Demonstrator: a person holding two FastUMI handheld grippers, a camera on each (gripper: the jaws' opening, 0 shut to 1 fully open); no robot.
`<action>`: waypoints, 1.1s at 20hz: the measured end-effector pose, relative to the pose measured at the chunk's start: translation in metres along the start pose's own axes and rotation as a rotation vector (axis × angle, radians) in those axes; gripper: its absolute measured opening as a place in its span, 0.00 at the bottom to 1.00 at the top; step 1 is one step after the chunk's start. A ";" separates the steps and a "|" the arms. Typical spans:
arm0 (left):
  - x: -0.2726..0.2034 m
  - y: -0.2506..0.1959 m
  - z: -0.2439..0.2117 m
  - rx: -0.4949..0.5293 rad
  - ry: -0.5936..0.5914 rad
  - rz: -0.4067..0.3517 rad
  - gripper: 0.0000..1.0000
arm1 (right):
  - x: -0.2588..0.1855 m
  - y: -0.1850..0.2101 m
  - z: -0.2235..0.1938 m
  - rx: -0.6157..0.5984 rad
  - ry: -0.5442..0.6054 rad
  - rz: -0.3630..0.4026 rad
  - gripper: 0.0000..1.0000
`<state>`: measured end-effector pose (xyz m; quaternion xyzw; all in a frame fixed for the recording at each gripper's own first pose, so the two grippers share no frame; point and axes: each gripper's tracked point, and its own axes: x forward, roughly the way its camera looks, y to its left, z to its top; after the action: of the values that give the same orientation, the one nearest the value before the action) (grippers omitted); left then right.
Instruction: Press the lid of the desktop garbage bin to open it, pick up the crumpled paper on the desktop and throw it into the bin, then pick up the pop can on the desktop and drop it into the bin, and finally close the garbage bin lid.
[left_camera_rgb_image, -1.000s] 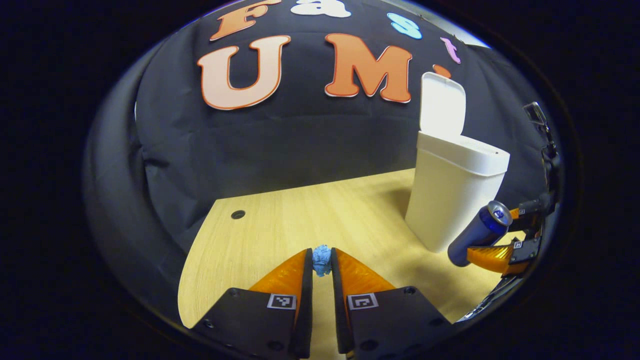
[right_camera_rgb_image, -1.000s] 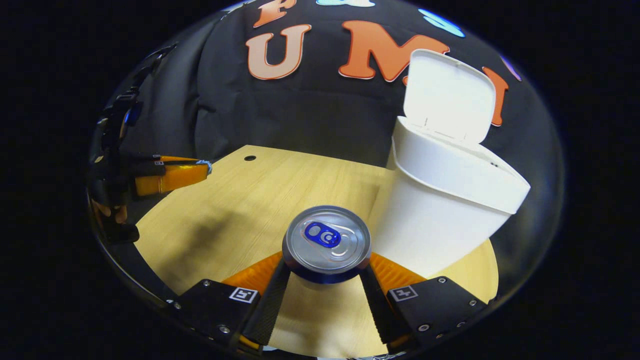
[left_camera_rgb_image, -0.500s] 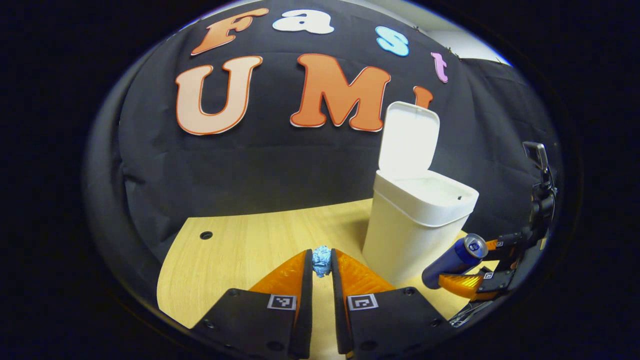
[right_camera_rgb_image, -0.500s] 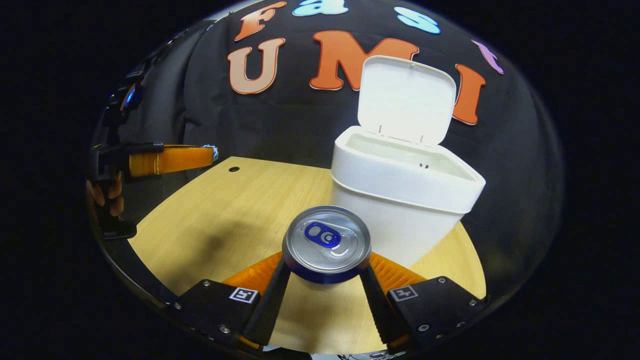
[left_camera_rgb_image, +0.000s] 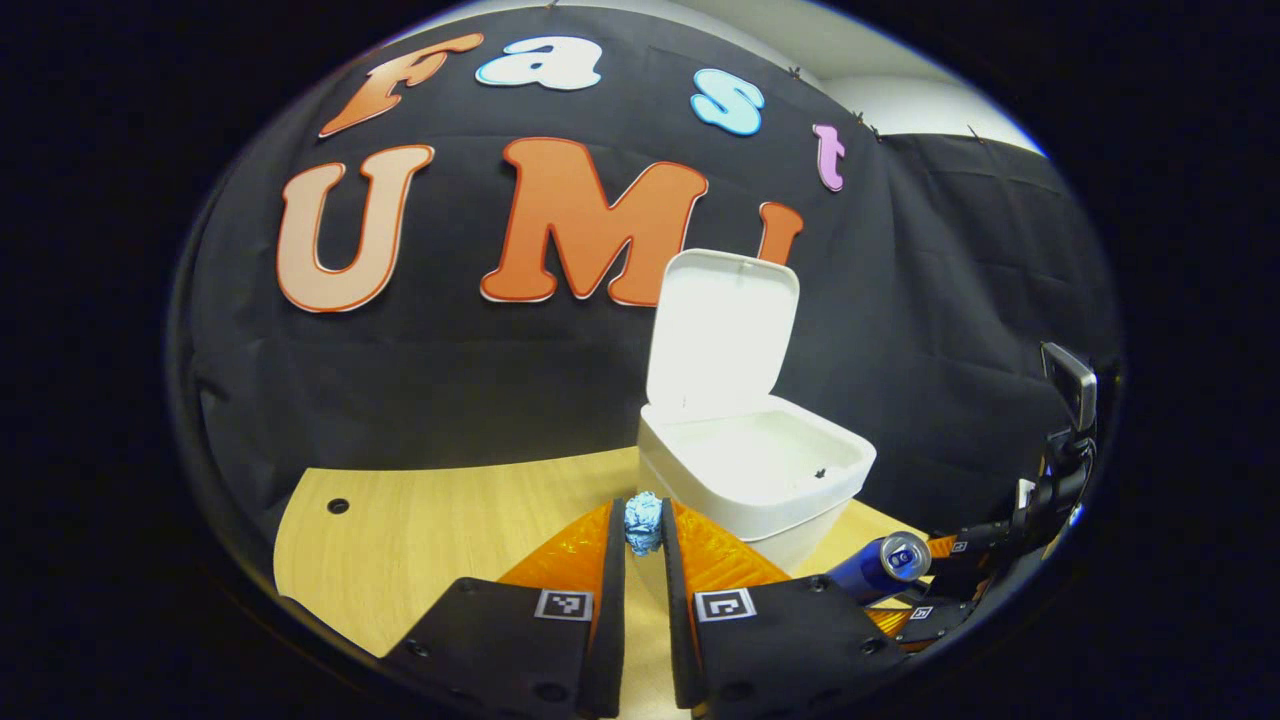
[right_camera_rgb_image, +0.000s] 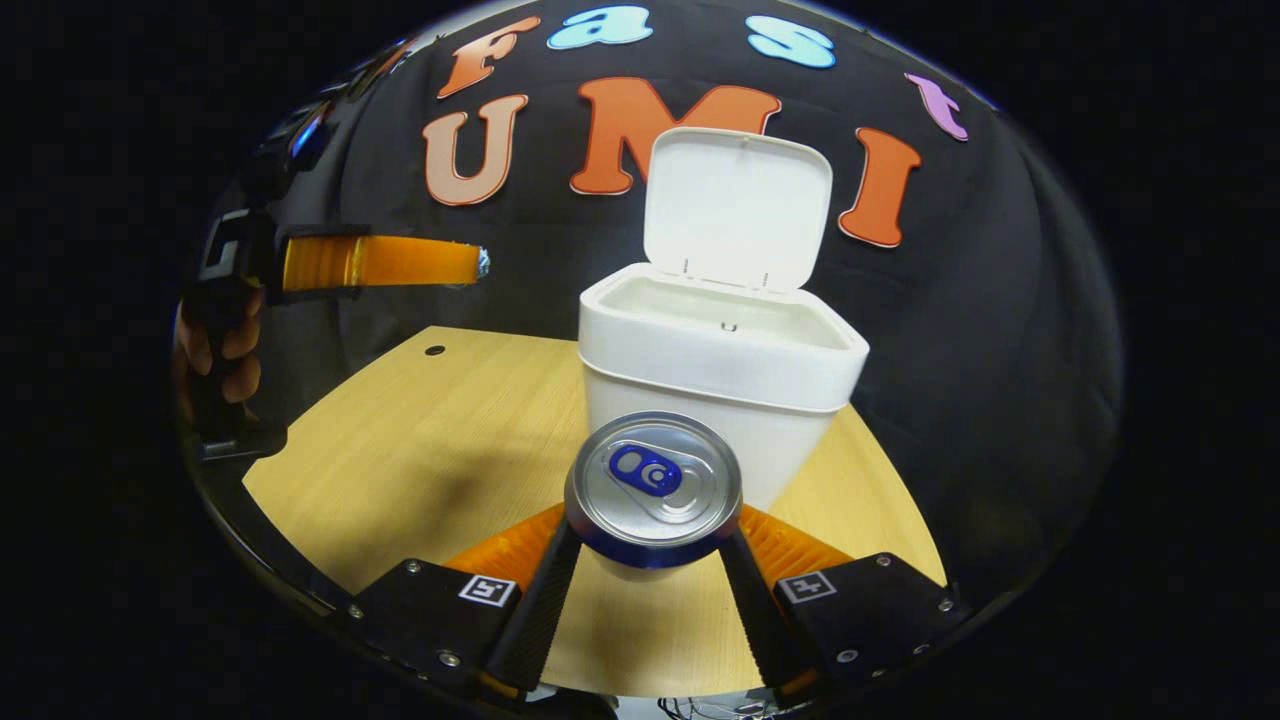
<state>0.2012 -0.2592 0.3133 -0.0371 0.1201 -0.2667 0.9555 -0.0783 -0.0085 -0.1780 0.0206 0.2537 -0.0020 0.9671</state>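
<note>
The white garbage bin (left_camera_rgb_image: 750, 480) (right_camera_rgb_image: 715, 385) stands on the wooden desk with its lid (left_camera_rgb_image: 722, 330) (right_camera_rgb_image: 738, 205) up. My left gripper (left_camera_rgb_image: 643, 525) is shut on the small blue crumpled paper (left_camera_rgb_image: 643, 522), held high just left of the bin's rim. In the right gripper view the left gripper (right_camera_rgb_image: 475, 264) points at the bin from the left, with the paper (right_camera_rgb_image: 482, 263) at its tip. My right gripper (right_camera_rgb_image: 652, 500) is shut on the blue pop can (right_camera_rgb_image: 652, 485), in front of the bin. The left gripper view has the can (left_camera_rgb_image: 880, 565) low at the right.
The wooden desk (left_camera_rgb_image: 430, 530) (right_camera_rgb_image: 440, 440) has a small round hole (left_camera_rgb_image: 338, 506) (right_camera_rgb_image: 434, 351) near its far left corner. A hand (right_camera_rgb_image: 215, 355) holds the left gripper's handle at the left of the right gripper view. Black cloth walls stand behind the bin.
Both grippers have risen and closed in on the bin. The left one has carried the paper up level with the rim; the right one, with the can, now faces the bin's front.
</note>
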 end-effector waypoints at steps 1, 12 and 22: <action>0.005 -0.008 0.004 0.002 -0.010 -0.017 0.23 | -0.003 -0.005 0.000 0.005 -0.003 -0.013 0.80; 0.056 -0.069 0.013 0.045 -0.018 -0.115 0.23 | -0.035 -0.062 0.009 0.008 -0.037 -0.134 0.80; 0.077 -0.073 -0.002 0.062 0.025 -0.103 0.30 | -0.048 -0.096 0.048 -0.013 -0.100 -0.147 0.80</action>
<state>0.2282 -0.3611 0.3050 -0.0101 0.1217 -0.3194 0.9397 -0.0979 -0.1064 -0.1160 -0.0042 0.2060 -0.0722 0.9759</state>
